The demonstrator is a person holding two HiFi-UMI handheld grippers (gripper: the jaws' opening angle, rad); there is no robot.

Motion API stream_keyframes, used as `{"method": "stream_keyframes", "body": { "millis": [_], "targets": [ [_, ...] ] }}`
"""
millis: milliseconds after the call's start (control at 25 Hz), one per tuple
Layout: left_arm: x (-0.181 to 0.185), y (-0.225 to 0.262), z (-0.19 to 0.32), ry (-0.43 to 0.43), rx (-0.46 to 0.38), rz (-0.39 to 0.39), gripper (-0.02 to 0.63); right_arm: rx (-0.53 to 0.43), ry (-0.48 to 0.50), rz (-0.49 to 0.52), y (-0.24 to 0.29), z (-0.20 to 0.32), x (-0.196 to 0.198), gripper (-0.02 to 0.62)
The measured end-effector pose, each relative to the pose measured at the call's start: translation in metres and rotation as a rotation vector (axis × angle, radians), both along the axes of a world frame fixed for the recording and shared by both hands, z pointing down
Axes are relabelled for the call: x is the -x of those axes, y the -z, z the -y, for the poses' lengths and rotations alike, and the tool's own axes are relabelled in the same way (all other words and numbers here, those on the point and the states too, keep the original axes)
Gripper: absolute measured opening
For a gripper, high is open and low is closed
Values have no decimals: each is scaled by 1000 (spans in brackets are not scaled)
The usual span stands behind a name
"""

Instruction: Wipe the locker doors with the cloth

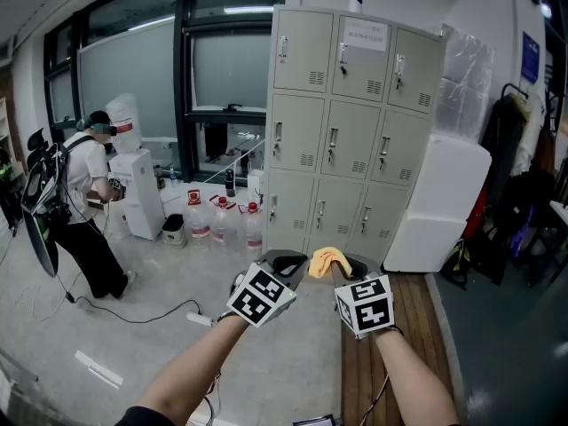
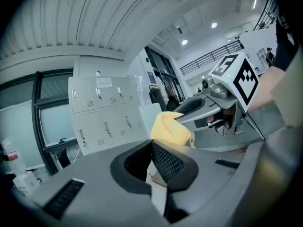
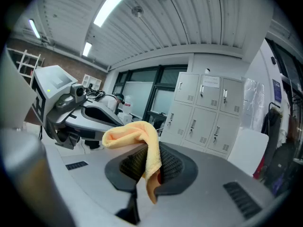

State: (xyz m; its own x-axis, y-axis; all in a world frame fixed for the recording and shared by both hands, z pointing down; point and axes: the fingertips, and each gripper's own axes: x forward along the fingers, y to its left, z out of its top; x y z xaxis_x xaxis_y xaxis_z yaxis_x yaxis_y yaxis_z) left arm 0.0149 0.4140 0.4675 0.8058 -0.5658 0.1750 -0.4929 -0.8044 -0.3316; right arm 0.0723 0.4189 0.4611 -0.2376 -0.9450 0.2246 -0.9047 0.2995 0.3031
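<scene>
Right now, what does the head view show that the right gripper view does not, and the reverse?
Only the head view: the wearer's forearms and the wooden floor strip under the right one. Only the right gripper view: the right gripper with its jaws shut on a fold of the yellow cloth, one end hanging down. Both: the grey lockers, the cloth and the left gripper.

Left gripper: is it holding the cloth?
No: the jaws of the left gripper are together with nothing between them; the yellow cloth is pinched in the right gripper.
</scene>
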Motion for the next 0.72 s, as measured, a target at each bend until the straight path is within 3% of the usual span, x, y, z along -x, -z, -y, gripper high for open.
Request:
{"method": "stream_keyframes", "body": {
  "millis": [720],
  "targets": [
    [3, -3, -8, 17, 7, -17, 21, -10, 17, 35, 2, -7, -2, 63]
  ]
}}
